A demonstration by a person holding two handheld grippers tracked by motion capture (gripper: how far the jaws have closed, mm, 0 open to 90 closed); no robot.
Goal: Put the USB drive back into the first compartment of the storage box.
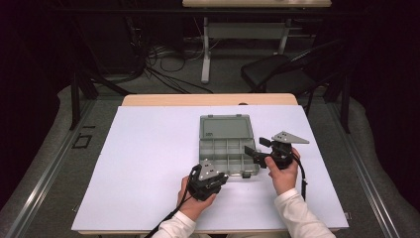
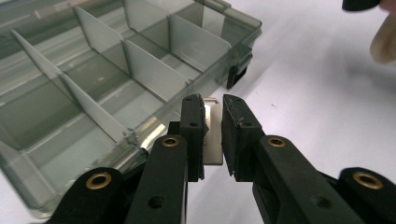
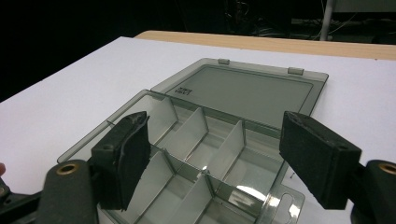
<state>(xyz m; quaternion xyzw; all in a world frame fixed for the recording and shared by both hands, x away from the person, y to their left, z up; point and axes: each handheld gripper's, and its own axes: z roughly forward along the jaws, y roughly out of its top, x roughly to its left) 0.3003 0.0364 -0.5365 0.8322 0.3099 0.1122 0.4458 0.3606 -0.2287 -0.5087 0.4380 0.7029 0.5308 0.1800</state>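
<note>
My left gripper (image 2: 212,112) has its fingers clamped on a small metal plate (image 2: 213,135) just off the box's (image 1: 229,146) near corner. The box lies open mid-surface (image 1: 148,163), lid flat behind it. My right gripper (image 3: 212,158) hovers at the box's right edge — fingers wide apart, gripping nothing.

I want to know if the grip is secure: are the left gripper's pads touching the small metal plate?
Touching. In the left gripper view, the left gripper clamps the metal plate from both sides.
</note>
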